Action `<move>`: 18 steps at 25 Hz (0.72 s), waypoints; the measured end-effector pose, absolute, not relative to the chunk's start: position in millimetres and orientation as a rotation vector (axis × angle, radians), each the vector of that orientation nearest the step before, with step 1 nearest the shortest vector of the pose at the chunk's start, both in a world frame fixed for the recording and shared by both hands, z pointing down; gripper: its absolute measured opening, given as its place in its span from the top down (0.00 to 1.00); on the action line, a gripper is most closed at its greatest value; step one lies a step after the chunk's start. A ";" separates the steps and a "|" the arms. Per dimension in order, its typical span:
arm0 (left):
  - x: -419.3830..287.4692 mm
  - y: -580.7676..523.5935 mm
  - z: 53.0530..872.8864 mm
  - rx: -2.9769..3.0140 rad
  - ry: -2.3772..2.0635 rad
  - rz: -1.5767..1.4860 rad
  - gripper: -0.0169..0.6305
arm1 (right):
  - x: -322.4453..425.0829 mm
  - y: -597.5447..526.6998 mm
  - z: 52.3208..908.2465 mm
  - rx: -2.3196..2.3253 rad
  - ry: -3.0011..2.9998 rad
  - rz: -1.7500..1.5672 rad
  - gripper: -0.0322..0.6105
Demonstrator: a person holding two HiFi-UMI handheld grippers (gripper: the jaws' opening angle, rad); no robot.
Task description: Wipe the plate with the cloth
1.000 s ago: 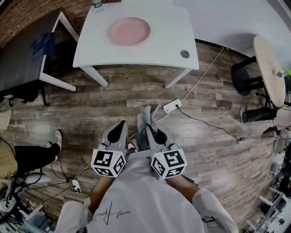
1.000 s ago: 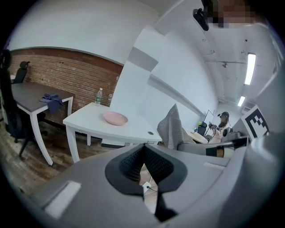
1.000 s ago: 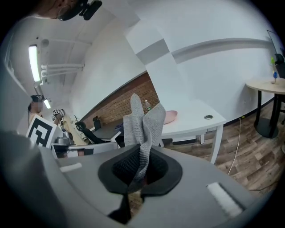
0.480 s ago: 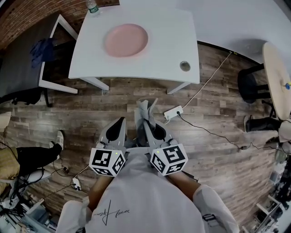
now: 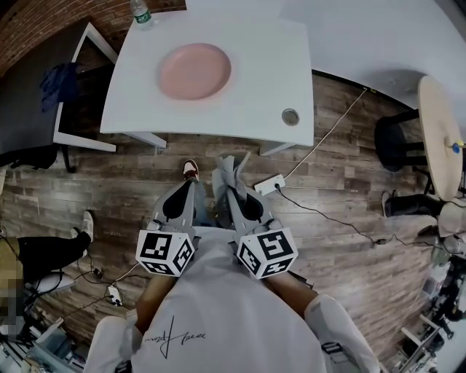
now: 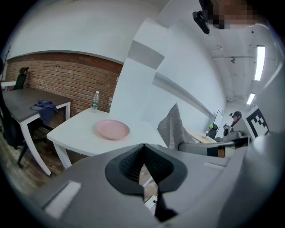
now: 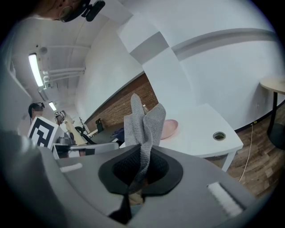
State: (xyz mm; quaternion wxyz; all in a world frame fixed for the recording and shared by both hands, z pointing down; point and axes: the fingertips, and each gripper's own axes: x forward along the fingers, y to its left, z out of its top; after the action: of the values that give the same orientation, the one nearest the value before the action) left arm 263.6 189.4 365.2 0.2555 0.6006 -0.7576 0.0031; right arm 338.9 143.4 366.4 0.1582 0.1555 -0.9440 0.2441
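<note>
The white worktop point(image 5: 255, 80) ahead bears the pink plate point(image 5: 195, 71), while the fingers of my right gripper point(image 7: 139, 156) pinch the soft, limp-looking cloth point(image 7: 143, 122) low down and the fingers of my left gripper point(image 6: 142, 156) sit together, empty.

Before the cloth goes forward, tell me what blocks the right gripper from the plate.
Nothing visible. The right gripper, shut on the cloth, is short of the table; the plate lies unobstructed, the bottle at a far corner.
</note>
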 end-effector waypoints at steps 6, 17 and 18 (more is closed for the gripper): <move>245.7 163.7 376.4 1.700 -2.007 0.066 0.95 | 305.5 130.5 362.3 0.416 -2.738 0.631 0.94; 174.6 111.5 368.2 1.740 -1.948 0.035 0.91 | 244.9 79.2 366.2 0.516 -2.674 0.726 0.94; 165.6 107.8 368.2 1.733 -1.947 0.031 0.89 | 237.6 74.6 366.6 0.518 -2.670 0.741 0.94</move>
State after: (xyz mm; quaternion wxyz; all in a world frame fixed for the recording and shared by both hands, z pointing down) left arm 165.6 107.8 368.2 0.2642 0.6413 -0.7203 0.0116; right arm 237.6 74.6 366.6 0.1609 0.1815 -0.9348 0.2593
